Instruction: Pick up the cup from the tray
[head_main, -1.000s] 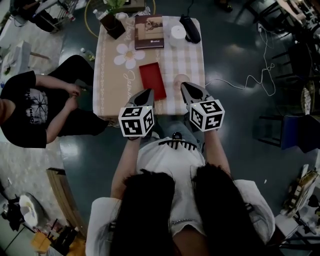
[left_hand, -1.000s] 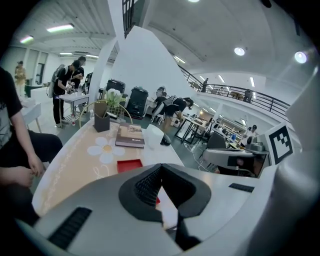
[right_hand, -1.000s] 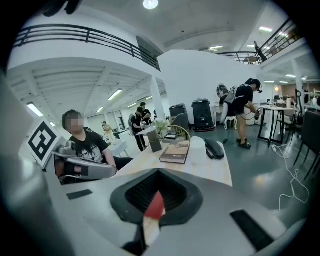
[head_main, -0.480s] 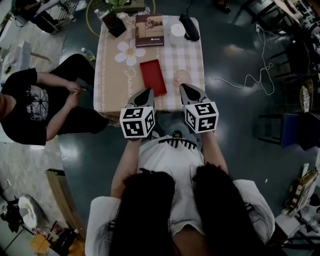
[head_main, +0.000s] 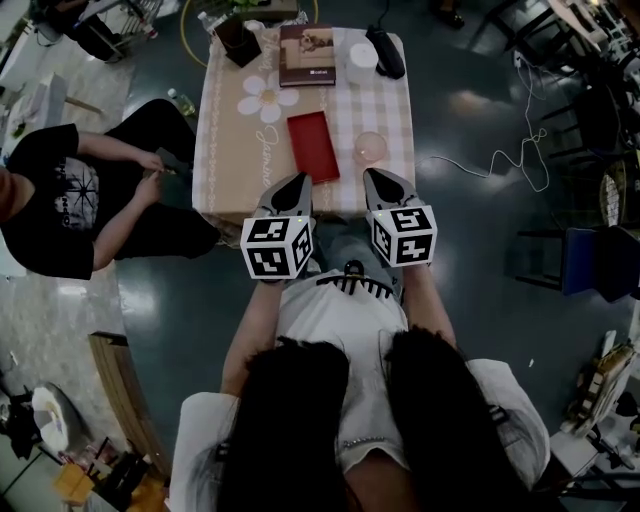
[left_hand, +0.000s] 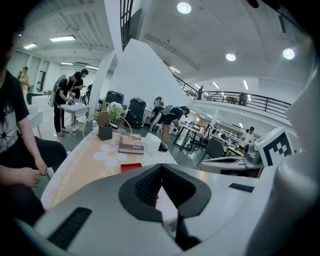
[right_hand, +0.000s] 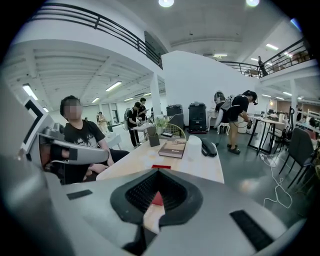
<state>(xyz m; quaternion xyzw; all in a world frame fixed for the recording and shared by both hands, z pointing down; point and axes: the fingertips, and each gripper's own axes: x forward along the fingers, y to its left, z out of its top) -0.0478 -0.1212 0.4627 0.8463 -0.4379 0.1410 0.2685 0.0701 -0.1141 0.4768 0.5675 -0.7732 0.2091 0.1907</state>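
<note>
A pale pink cup stands on the checked tablecloth just right of a flat red tray, not on it. My right gripper is shut and empty, with its tip at the table's near edge a little short of the cup. My left gripper is also shut and empty, just short of the tray's near end. In the left gripper view the left gripper has the tray showing beyond it. In the right gripper view the right gripper hides the cup, and only a strip of the tray shows.
On the small table, at its far end, lie a book, a white cylinder, a black object and a dark plant pot. A person in black sits at the table's left. A cable lies on the floor to the right.
The table has slid a little up and right in the head view. The cup now shows whole beyond the right gripper's tip. Both grippers stay shut and almost in place.
</note>
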